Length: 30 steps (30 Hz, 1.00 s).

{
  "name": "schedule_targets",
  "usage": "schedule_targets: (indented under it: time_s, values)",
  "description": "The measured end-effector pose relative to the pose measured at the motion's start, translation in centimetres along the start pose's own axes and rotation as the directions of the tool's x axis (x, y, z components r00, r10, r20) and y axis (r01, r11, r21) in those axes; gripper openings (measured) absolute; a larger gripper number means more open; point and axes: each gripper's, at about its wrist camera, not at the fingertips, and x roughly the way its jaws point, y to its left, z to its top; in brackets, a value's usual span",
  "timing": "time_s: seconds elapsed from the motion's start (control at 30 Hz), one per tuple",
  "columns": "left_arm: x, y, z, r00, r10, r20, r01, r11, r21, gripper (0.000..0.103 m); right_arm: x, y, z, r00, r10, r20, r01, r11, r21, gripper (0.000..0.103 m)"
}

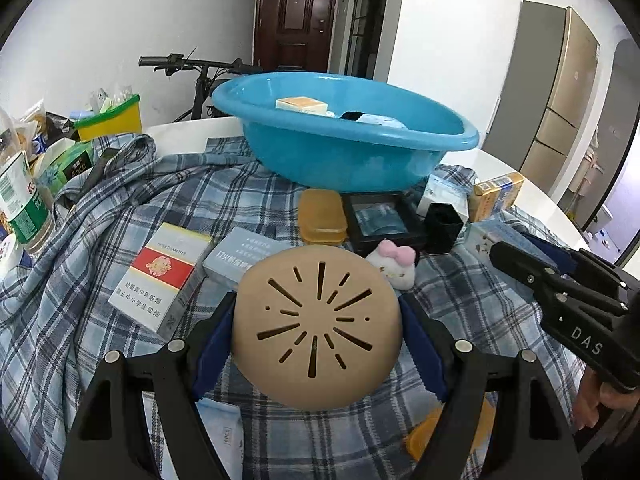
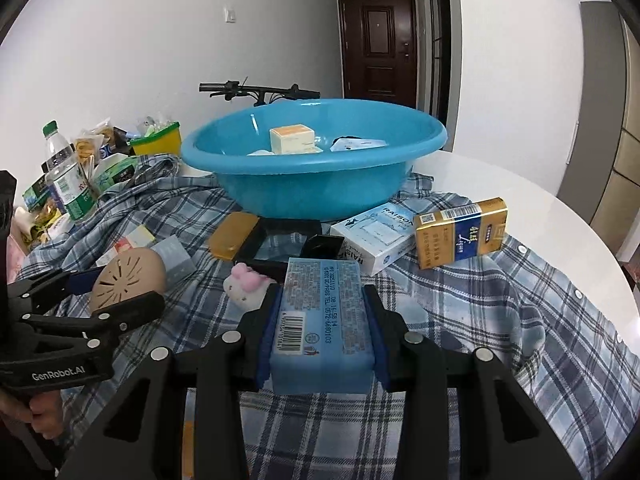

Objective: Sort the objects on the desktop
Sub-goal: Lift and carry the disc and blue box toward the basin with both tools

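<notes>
White walls, a dark door and a parked bicycle stand behind a round white desk (image 2: 520, 184), which is draped with a blue plaid shirt (image 2: 460, 320) that serves as the sorting ground. At its far side sits a blue plastic basin (image 2: 312, 184), already holding a small cream box and some packets, so it looks to be the collecting place for the loose items.

Left tool (image 1: 318, 334) is clamped on a round tan slotted disc (image 1: 318, 328), its blue pads pressing the rim at both sides; gripping across the width keeps the flat face steady and clear of the cloth. Right tool (image 2: 322, 320) grips a light blue tissue pack (image 2: 322, 312) by its long sides, barcode face upward, so the soft pack stays level between the pads.

Both held items hang over the shirt, short of the basin. Near them lie a red-and-white cigarette pack (image 1: 160, 276), a gold cigarette pack (image 2: 460, 232), a white Raison box (image 2: 376, 236), an amber case (image 1: 322, 216) and a pink-bowed plush toy (image 1: 394, 262), apparently waiting their turn.
</notes>
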Motion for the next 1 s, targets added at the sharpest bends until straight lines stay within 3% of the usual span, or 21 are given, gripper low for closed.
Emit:
schedule_targets:
  time_s: [0.3,0.6,0.77,1.0]
  values:
    - [-1.2,-0.4,0.5,0.999,0.001,0.052,-0.001,1.000,0.001,0.080,-0.9,-0.2,0.1,1.000,-0.010,0.022,0.010,1.000,0.006,0.038]
    - [-3.9,-0.6,3.0,0.983,0.044,0.177,-0.049,0.999,0.023,0.080,-3.9,0.2,3.0,0.988,-0.010,0.151,0.012,1.000,-0.011,0.038]
    - [-6.4,-1.1,5.0,0.961,0.038,0.274,-0.055,0.997,0.056,0.080,-6.4,0.7,5.1,0.967,-0.022,0.252,0.030,0.999,-0.029,0.038]
    - [-10.4,-2.0,7.8,0.907,0.011,0.422,-0.047,0.996,0.074,0.080,-10.0,1.3,7.4,0.920,-0.038,0.390,0.057,0.998,-0.037,0.038]
